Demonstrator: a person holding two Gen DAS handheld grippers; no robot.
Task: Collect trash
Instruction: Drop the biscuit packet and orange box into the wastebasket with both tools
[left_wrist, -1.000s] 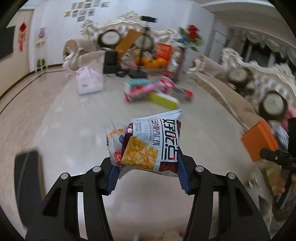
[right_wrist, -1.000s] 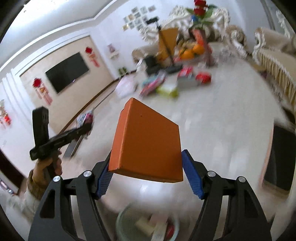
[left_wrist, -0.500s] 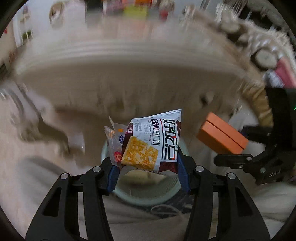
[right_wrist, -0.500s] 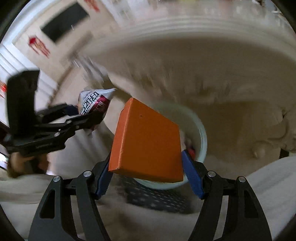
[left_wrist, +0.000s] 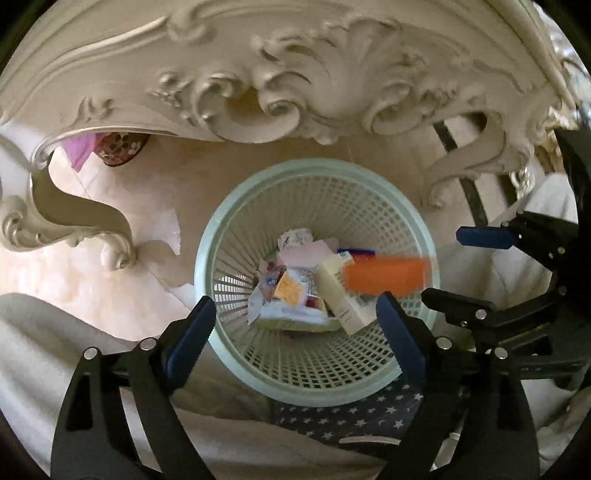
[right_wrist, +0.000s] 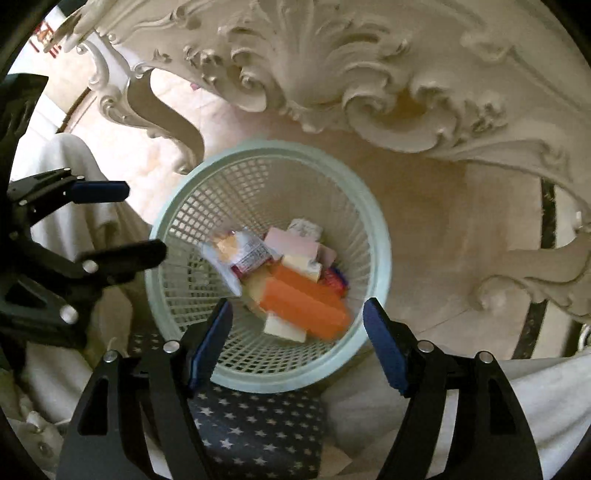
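mint basket, orange box, star-patterned cloth

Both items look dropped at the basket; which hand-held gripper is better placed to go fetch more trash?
Neither clearly. The left hand-held gripper and right hand-held gripper both hang open and empty over the basket; the orange box appears blurred.

A pale green lattice wastebasket stands on the floor under a carved cream table. An orange box, blurred, lies tilted inside it on other litter near the lower rim. The white snack packet with a yellow picture sits toward the left wall, among pink and cream cartons at the bottom.
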